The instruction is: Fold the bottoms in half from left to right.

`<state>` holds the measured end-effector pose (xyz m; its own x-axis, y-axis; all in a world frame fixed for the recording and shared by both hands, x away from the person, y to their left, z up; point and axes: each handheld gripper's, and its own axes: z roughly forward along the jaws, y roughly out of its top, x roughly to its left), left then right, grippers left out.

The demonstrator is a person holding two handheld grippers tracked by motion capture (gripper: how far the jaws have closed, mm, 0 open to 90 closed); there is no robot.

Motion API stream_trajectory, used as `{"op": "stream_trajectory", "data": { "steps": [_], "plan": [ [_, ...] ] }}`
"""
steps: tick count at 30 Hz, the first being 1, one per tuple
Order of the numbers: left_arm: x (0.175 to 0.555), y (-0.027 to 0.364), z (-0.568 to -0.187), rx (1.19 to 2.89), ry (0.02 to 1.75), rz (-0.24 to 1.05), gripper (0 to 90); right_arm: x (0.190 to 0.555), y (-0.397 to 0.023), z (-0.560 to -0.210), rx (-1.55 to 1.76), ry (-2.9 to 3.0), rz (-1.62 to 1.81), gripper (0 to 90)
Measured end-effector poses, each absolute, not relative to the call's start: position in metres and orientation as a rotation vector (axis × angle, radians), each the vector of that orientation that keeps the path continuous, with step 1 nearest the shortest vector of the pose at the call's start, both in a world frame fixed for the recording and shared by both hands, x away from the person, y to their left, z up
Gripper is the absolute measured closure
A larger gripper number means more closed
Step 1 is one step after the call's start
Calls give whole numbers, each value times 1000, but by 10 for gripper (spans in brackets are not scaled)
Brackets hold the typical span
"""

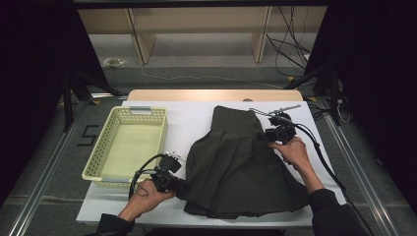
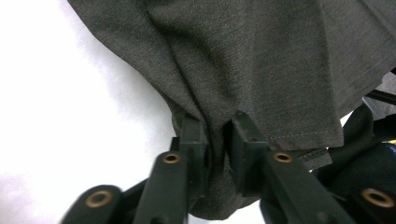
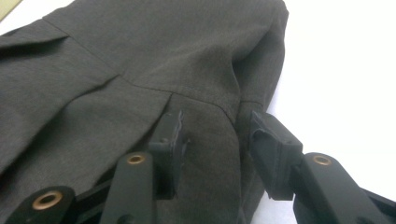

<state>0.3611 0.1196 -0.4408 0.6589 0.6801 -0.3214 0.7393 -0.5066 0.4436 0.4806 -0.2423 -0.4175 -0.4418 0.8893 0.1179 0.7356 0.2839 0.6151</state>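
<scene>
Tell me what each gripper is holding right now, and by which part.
The left gripper is shut on the dark grey skirt, pinching a bunched fold at its hem edge. The right gripper holds nothing: its jaws stand apart over the skirt's side edge near the waistband.

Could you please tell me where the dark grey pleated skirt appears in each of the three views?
High view: dark grey pleated skirt right of centre.
Left gripper view: upper right, hem bunched between the jaws.
Right gripper view: left and centre.
Shared landmark: white tabletop.
</scene>
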Motion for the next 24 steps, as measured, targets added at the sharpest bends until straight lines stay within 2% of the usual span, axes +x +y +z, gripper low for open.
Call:
{"op": "stream_trajectory", "data": {
  "steps": [5,10,12,20,24],
  "plan": [
    [361,118,-442,2320,1096,-149,840,486,-237,-425,1498,2345,894,605],
    [361,116,-443,2336,1076,-153,862,485,-233,-430,1471,2381,850,821],
    [360,116,-442,2325,1074,-156,862,485,-234,-428,1465,2388,858,857],
    [353,106,-434,2286,992,-203,853,479,-260,-402,1494,2264,874,872],
    [347,93,-435,2329,959,-203,853,478,-262,-410,1516,2259,813,871]
  ]
}}
